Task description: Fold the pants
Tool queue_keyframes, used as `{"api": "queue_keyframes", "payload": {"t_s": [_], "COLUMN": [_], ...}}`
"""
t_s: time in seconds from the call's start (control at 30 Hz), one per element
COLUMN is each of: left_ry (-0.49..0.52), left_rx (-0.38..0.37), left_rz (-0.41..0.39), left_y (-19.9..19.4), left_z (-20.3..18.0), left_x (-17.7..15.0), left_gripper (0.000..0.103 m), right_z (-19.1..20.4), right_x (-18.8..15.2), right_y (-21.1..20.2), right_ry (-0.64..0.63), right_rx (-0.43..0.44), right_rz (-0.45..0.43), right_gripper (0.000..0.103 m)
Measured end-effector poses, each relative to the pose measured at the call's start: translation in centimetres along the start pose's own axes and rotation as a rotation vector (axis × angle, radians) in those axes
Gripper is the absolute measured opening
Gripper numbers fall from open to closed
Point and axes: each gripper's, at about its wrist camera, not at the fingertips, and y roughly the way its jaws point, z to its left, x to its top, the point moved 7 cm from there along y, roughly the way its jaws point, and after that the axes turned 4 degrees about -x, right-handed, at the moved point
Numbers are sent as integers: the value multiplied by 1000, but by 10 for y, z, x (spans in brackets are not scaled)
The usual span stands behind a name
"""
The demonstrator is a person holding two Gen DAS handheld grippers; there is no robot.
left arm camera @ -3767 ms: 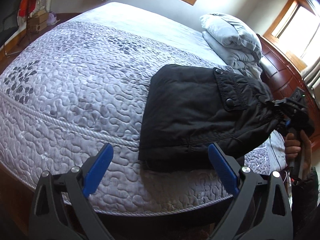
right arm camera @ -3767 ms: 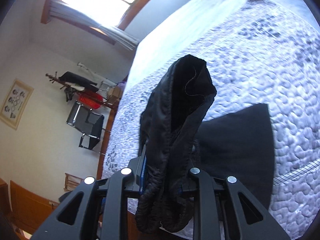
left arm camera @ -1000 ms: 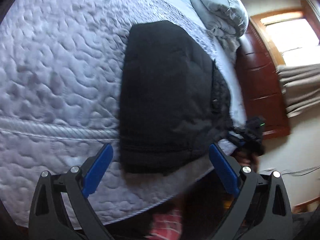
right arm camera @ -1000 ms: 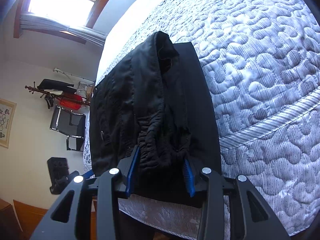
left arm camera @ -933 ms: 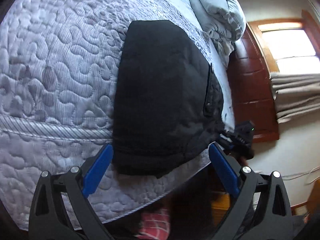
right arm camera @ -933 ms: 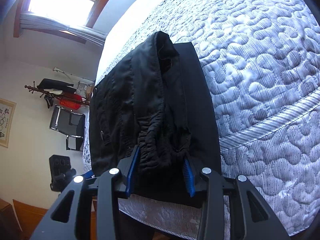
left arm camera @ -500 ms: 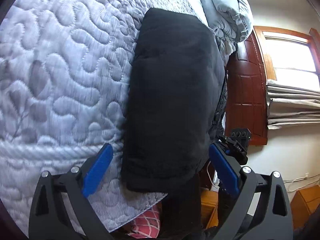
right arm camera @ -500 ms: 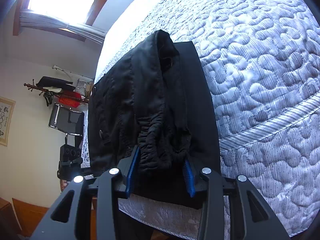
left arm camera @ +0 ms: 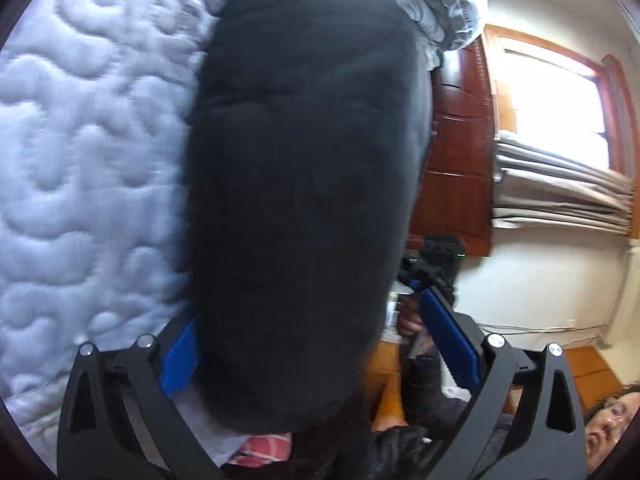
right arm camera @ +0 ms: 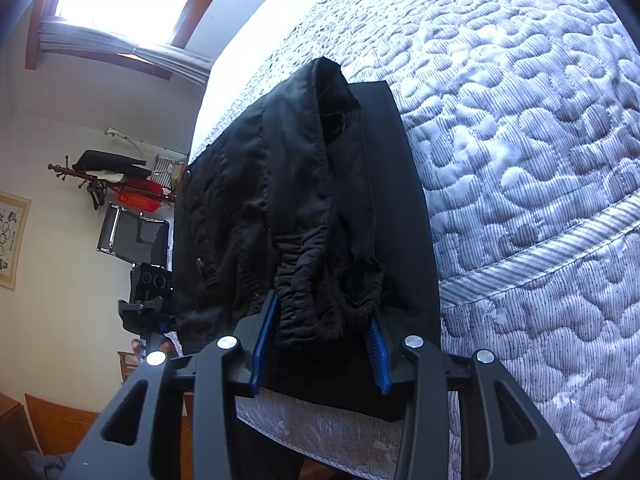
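The black pants [left arm camera: 300, 200] lie folded on the quilted bed [left arm camera: 80, 160], near its edge. My left gripper [left arm camera: 320, 356] is open, its blue fingers [left arm camera: 452, 340] standing either side of the near end of the folded pants. My right gripper [right arm camera: 320, 344] is shut on the bunched elastic waistband [right arm camera: 312, 292] of the pants [right arm camera: 300, 200], holding it just above the bed's edge. The right gripper also shows in the left wrist view [left arm camera: 436, 264], at the pants' far side. The left gripper shows small in the right wrist view [right arm camera: 148, 304].
Grey pillows [left arm camera: 440, 0] are stacked at the head of the bed by a dark wooden headboard [left arm camera: 456, 152]. A window with curtains [left arm camera: 560, 184] is behind. A chair and a coat rack [right arm camera: 132, 216] stand by the wall. The quilt [right arm camera: 540, 160] spreads to the right.
My left gripper has moved in close over the folded pants, so their near end now sits between its open fingers. My right gripper has stayed shut on the waistband.
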Motion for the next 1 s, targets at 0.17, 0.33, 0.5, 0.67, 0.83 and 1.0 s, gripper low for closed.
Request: {"api": "queue_keyframes", "payload": {"t_s": [0.17,0.33,0.5,0.67,0.83,1.0], "left_ry": [-74,-25,-41,-49,-66,-58], "left_rx": [-37,89,188,201,176,175], "left_rz": [3,-12,-43,-49,-35,-8], "left_y": [14,23,22,27,30,33], "left_z": [7,-3,-3,2,6,-5], "left_x": [3,-1,0,2,6,10], "left_gripper": [100,96,82,82,90,91], "right_z": [-6,-4,-4,-15,-32,-38], "right_x": [6,5,13,28,29,27], "right_y": [0,-3,-25,-52,-36,-17], "right_ry": [1,-29,-48,-52,-37,-38], "right_rx": [1,11,2,2,30,68], "right_rz": [-11,-2,-24,-59,25,76], "right_gripper": [44,47,74,88,89,89]}}
